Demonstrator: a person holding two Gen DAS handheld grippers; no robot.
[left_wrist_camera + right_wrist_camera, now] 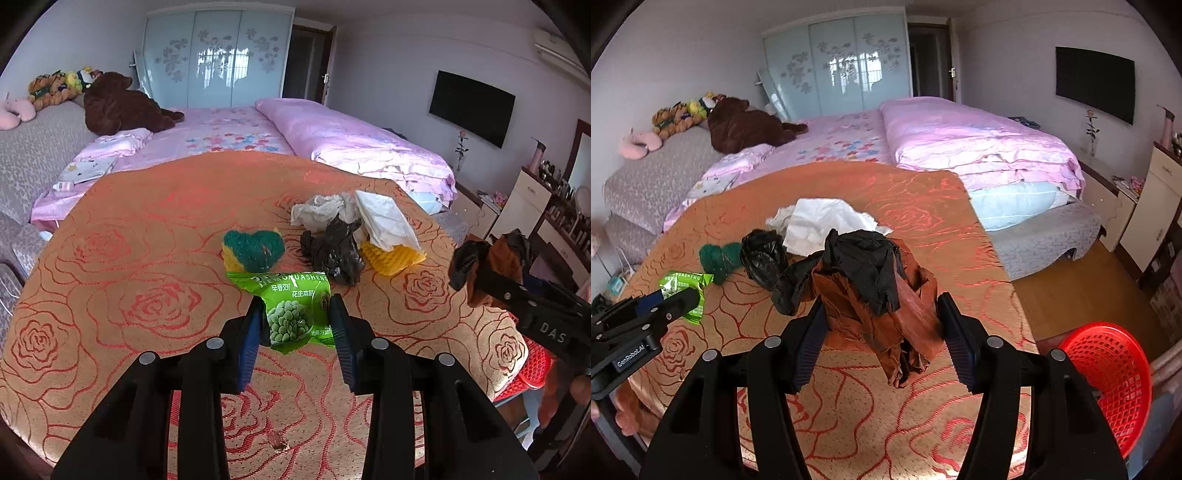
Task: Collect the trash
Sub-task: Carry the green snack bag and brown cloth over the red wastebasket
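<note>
A: What does the left claw show, seen from its own camera?

B: The left gripper [298, 325] has its two black fingers with blue ribbed pads clamped on a crinkled green plastic snack packet printed with green peas [291, 310]. The packet sits between the pads, lifted a little above the round table covered in an orange cloth with red rose outlines [129, 288].

A: What lies beyond it?

B: On the cloth, just past the packet, is a heart-shaped green and yellow scouring sponge [253, 249]. To its right is a crumpled black plastic bag [334, 251], then a yellow foam fruit net [391, 256] with a white paper tissue [384, 219] resting on it. A wad of greyish-white crumpled paper [319, 208] lies behind the bag. At the right edge, the right gripper [476, 275] holds a dark bundle in the air.

A: And the right camera?

B: The right gripper [882, 325] is squeezed onto a crumpled bundle of brown paper and black plastic film [875, 291], its pads pressing both sides, held above the table [849, 406]. The sponge [718, 258], black bag [762, 260] and tissue [827, 221] lie behind it. At left, the left gripper [685, 301] grips the green packet [683, 286]. A red plastic mesh basket [1108, 380] stands low at the right, beside the table. A bed with pink bedding [960, 140] fills the background.
</note>
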